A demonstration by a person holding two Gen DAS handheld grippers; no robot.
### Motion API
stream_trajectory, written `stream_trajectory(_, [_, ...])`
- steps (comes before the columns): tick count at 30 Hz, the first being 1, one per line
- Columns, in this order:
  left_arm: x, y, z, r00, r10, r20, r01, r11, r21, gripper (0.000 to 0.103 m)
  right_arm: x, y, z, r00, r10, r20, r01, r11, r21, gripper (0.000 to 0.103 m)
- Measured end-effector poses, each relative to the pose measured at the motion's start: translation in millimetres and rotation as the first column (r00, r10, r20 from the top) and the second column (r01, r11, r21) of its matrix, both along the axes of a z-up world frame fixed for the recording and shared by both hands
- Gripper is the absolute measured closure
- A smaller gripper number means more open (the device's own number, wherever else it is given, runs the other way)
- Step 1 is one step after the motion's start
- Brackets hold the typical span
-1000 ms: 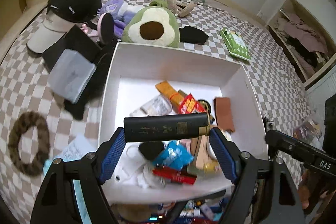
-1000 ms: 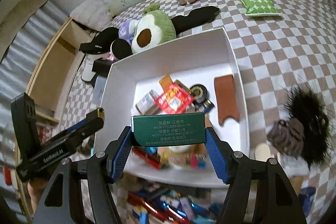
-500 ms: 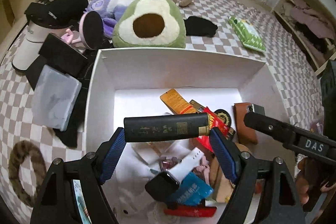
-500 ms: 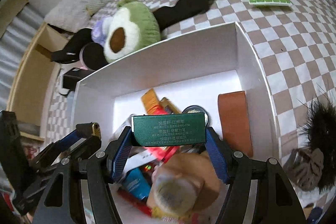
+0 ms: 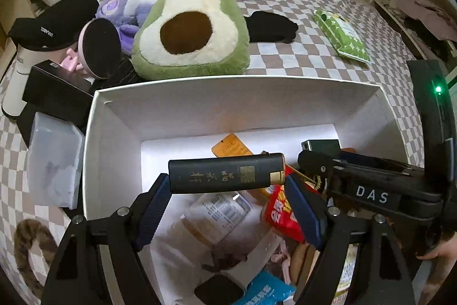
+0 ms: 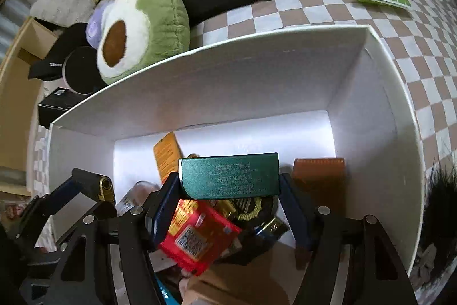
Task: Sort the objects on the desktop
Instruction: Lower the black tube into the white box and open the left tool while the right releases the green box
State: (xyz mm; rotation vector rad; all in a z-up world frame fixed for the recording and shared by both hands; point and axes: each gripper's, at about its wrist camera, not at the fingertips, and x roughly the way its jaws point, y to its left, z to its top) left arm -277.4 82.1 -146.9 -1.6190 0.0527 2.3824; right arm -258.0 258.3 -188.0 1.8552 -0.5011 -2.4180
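Note:
My left gripper point(image 5: 227, 176) is shut on a black tube point(image 5: 225, 173) with gold lettering and a gold end, held crosswise low inside the white box point(image 5: 237, 102). My right gripper point(image 6: 230, 176) is shut on a dark green box point(image 6: 230, 176), also held crosswise inside the white box point(image 6: 217, 76). The right gripper shows in the left wrist view point(image 5: 371, 190) at the right. The left gripper with the tube's gold end shows in the right wrist view point(image 6: 94, 187). The box holds an orange packet point(image 5: 231, 147), a red packet point(image 6: 197, 236) and a brown leather case point(image 6: 318, 176).
Behind the box lie an avocado plush point(image 5: 191, 30), a purple plush point(image 5: 125, 5), black caps point(image 5: 54, 19), a black sock point(image 5: 271, 25) and a green dotted pack point(image 5: 342, 36) on the checkered cover. A clear plastic case point(image 5: 54, 162) and a black box point(image 5: 54, 93) sit left.
Both grippers have moved forward and down into the white box with their objects. The box's far wall and the plush now look much closer.

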Motion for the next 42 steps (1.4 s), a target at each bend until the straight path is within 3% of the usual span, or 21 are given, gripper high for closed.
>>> stream_trajectory(5, [-11, 1, -16, 0.999, -0.004, 0.037, 0.005, 0.999, -0.037, 0.022, -7, 0, -7, 0.999, 0.005, 0.037, -0.007, 0.999, 0.04, 0.034])
stream_trajectory(18, [-32, 14, -41, 0.991, -0.015, 0.132, 0.019, 0.999, -0.029, 0.022, -21, -1, -26, 0.993, 0.009, 0.118, -0.02, 0.995, 0.093, 0.034])
stream_trajectory(27, [-37, 14, -57, 0.987, 0.0, 0.161, 0.014, 0.996, -0.089, 0.022, -16, 2, -34, 0.992, 0.015, 0.128, -0.029, 0.994, 0.106, 0.034])
stream_trajectory(37, [-34, 11, -57, 0.989, 0.011, 0.147, 0.006, 0.994, -0.112, 0.021, -7, 4, -34, 0.992, 0.014, 0.128, -0.03, 0.992, 0.124, 0.034])
stream_trajectory(42, [-32, 10, -55, 0.989, 0.011, 0.146, 0.006, 0.993, -0.115, 0.02, -1, 12, -32, 0.991, -0.011, 0.131, 0.0, 0.996, 0.088, 0.034])
